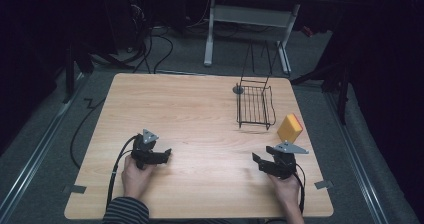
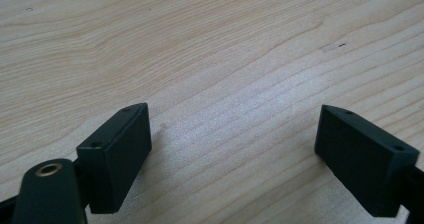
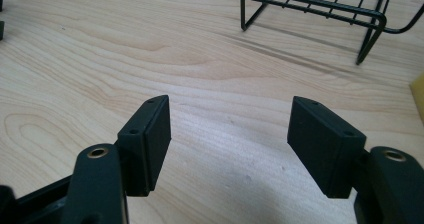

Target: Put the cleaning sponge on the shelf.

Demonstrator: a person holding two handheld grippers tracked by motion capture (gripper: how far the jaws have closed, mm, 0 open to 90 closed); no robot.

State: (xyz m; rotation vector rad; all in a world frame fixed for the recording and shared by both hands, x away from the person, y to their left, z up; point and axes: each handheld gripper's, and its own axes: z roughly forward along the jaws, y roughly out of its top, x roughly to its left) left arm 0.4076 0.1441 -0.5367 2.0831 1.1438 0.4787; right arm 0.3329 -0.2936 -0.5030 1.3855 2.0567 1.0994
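We look down on a pale wooden table (image 1: 190,129) in a dark room, with grey floor around it, cables trailing off to the left and the white legs of a desk (image 1: 210,29) behind.

Near the front left edge, our left gripper (image 1: 165,154) sits low over the wood, held in a hand that comes out of a striped sleeve (image 1: 125,211). In the left gripper view its jaws stand spread wide, with only bare wood grain between them.

Near the front right edge, our right gripper (image 1: 260,161) is held the same way, pointing across the table. In the right gripper view (image 3: 230,144) its jaws are parted too, somewhat less wide than the left pair, and nothing lies between them.

A yellow sponge (image 1: 290,127) with an orange top edge stands just beyond the right gripper, close to the table's right edge and apart from the jaws. Its yellow corner shows at the right border of the right gripper view (image 3: 419,96).

A black wire rack (image 1: 255,106) stands on the far right part of the table, just left of the sponge and not touching it. In the right gripper view the rack's feet (image 3: 310,6) rest on the wood ahead of the jaws.
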